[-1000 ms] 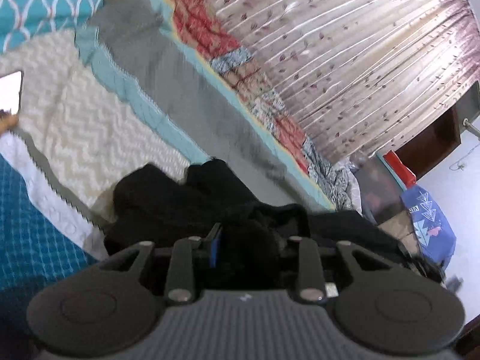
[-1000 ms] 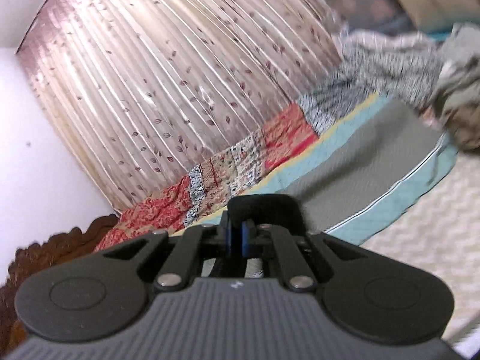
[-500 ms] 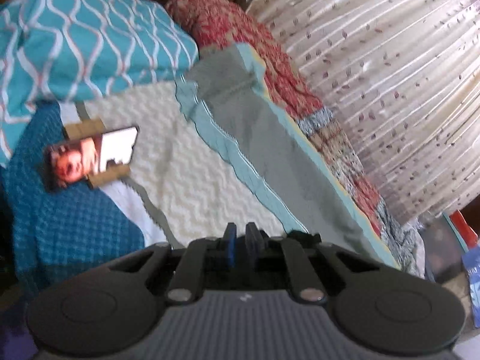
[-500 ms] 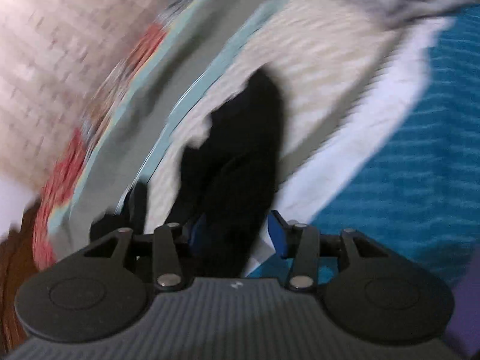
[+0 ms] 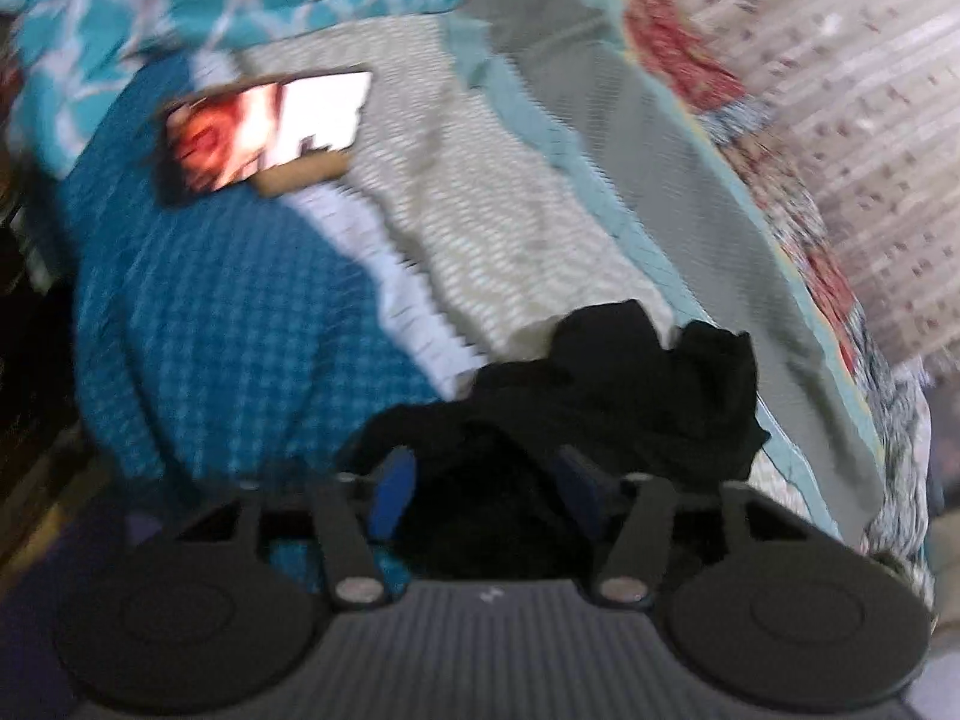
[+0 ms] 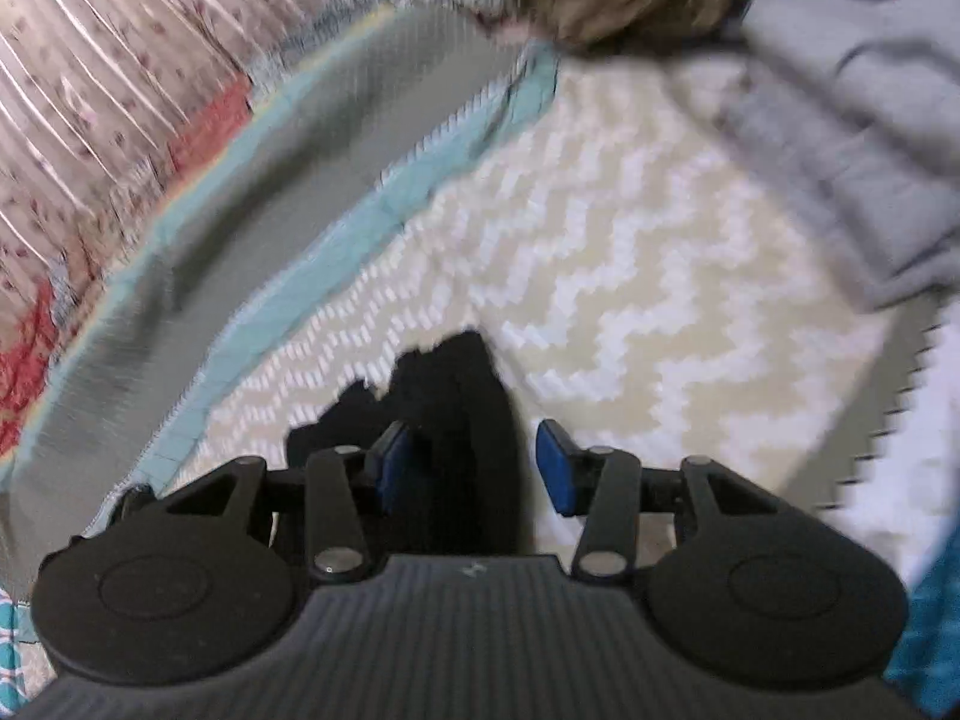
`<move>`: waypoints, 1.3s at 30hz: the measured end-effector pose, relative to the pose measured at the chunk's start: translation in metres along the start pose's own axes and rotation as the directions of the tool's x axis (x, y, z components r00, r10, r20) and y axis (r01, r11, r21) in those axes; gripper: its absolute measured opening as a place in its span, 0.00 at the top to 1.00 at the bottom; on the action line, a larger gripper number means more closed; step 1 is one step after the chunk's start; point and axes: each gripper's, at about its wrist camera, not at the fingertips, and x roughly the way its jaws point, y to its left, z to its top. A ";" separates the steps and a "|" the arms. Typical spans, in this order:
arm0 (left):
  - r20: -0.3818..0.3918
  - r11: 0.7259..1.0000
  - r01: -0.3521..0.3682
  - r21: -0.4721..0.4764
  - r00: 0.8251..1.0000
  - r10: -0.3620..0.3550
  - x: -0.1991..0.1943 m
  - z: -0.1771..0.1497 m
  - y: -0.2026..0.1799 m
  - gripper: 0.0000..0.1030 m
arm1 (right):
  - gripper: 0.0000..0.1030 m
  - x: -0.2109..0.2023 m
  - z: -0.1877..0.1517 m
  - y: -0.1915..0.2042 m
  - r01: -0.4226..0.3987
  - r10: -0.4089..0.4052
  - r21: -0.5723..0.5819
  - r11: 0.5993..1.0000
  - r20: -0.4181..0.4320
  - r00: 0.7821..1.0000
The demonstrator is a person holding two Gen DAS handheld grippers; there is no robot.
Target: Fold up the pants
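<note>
The black pants (image 5: 606, 396) lie in a crumpled heap on the bed, partly on the cream zigzag blanket (image 5: 492, 222) and partly on the blue checked cover (image 5: 228, 324), with one rumpled end pushed up toward the grey-and-teal sheet (image 5: 678, 174). No clear waistband or leg shows in either view; the cloth is bunched, so its long axis is hard to read. In the right wrist view a narrow dark strip of the pants (image 6: 456, 414) runs straight away from the camera along the line of the fingers.

The left gripper (image 5: 486, 480) sits right over the thick part of the heap. Its blue pads (image 5: 393, 486) stand apart and are opening, with black cloth between them but not pressed. The right gripper (image 6: 474, 462) has that narrow strip between its own pads (image 6: 555, 468); its jaws are closing, yet a gap shows on the right side of the cloth, so it is not pinched yet.

Both hands are about equally near, each straddling a different part of the pants. I judge the right one is better lined up, since the cloth runs lengthwise through its fingers. A lit phone (image 5: 270, 126) lies well off, near the patterned teal pillow (image 5: 198, 6).
</note>
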 end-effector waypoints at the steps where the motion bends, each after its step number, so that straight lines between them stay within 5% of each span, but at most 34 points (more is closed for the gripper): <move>1: -0.003 1.000 0.002 -0.018 1.000 -0.002 0.000 -0.002 0.004 0.36 | 0.90 0.006 -0.003 0.001 -0.016 0.017 0.006 1.000 -0.037 0.999; 4: -0.024 0.999 -0.004 -0.033 1.000 0.003 0.006 -0.006 0.015 0.16 | 0.91 -0.020 0.001 0.003 -0.009 0.009 -0.003 1.000 0.040 0.999; 9: -0.097 0.988 0.073 -0.132 0.992 -0.087 0.029 -0.007 0.032 0.14 | 0.91 -0.103 0.018 -0.041 -0.063 0.028 0.141 0.988 0.240 0.970; 13: -0.111 0.936 0.203 -0.289 0.964 -0.244 0.043 -0.007 0.044 0.08 | 0.91 -0.139 0.026 -0.064 -0.005 -0.042 0.171 0.985 0.268 0.962; 16: -0.129 0.933 0.209 -0.294 0.958 -0.255 0.055 -0.009 0.039 0.08 | 0.90 -0.150 0.021 -0.078 -0.028 -0.032 0.231 0.973 0.253 0.967; 18: -0.146 0.940 0.194 -0.280 0.959 -0.242 0.064 -0.012 0.035 0.16 | 0.90 -0.146 0.018 -0.073 -0.023 -0.038 0.234 0.972 0.250 0.968; 20: -0.149 0.946 0.179 -0.272 0.963 -0.225 0.072 -0.015 0.035 0.60 | 0.90 -0.140 0.016 -0.067 -0.004 -0.049 0.204 0.979 0.256 0.965; 23: -0.159 0.932 0.169 -0.321 0.960 -0.229 0.072 -0.011 0.038 0.79 | 0.90 -0.133 0.020 -0.063 0.008 -0.056 0.187 0.982 0.252 0.966; 26: -0.104 0.944 0.217 -0.247 0.963 -0.248 0.059 0.026 0.001 0.84 | 0.90 -0.118 0.044 -0.048 0.005 -0.045 0.172 0.985 0.232 0.972; 29: -0.046 0.971 0.231 -0.067 0.971 -0.234 0.059 0.083 -0.084 0.85 | 0.91 -0.104 0.072 -0.013 0.004 -0.028 0.101 0.995 0.236 0.971; 33: 0.049 0.973 0.193 0.127 0.979 -0.200 0.063 0.163 -0.232 0.86 | 0.91 -0.100 0.117 0.032 -0.034 -0.004 0.128 0.991 0.283 0.959; 35: 0.152 0.952 0.244 0.182 0.950 -0.273 0.034 0.192 -0.294 0.86 | 0.91 -0.116 0.137 0.043 -0.099 0.039 0.165 0.981 0.335 0.941; 39: 0.313 0.865 0.423 0.269 0.811 -0.494 -0.038 0.194 -0.331 0.86 | 0.91 -0.158 0.152 0.043 -0.196 0.119 0.141 0.970 0.426 0.897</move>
